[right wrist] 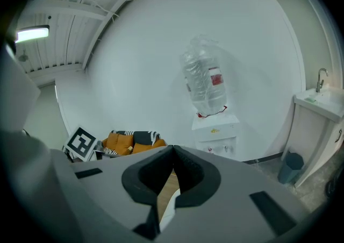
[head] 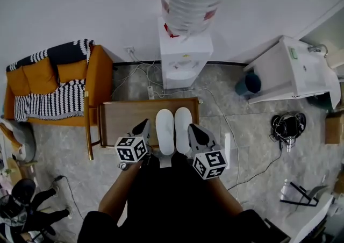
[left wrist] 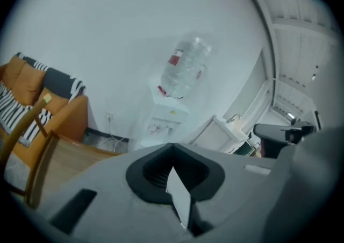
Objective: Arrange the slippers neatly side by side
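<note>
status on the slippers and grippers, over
Left gripper shut, right gripper shut, both empty. Slippers side by side on the table. Nothing blocking them.

No legible text or labels
</note>
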A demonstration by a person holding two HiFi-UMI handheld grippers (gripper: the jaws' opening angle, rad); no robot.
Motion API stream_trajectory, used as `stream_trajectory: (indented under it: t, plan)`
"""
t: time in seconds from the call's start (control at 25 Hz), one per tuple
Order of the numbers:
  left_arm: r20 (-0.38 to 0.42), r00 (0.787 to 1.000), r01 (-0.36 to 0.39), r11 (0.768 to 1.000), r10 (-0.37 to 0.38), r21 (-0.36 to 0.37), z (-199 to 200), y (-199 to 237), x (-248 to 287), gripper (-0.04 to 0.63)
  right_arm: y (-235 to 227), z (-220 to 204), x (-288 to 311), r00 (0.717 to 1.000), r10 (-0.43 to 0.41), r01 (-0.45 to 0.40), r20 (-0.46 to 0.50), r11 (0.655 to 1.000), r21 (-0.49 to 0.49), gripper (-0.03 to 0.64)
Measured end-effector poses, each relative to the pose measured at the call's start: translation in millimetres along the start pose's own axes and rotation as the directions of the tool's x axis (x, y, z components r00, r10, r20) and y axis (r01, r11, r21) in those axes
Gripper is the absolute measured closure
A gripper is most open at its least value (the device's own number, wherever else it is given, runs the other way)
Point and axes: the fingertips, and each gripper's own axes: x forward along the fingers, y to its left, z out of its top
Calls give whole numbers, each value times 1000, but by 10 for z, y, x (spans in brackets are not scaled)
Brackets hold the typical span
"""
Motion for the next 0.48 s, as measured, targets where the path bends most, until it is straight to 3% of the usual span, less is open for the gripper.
stream_trajectory:
  t: [0.16, 0.28, 0.48]
  plan:
    - [136, 990, 10, 984, -35, 178, 469, -308, -349, 578, 57, 64, -26, 1000, -11, 11, 17, 1000, -9, 604]
    - [265, 963, -30, 952, -54, 304, 841, -580, -662, 578, 64, 91, -40, 1000, -17, 18, 25, 1000, -13, 604]
    - [374, 924, -87, 913, -75, 398, 1048, -900, -1001, 578, 67, 139, -82, 999, -28, 29, 43, 1000, -10, 604]
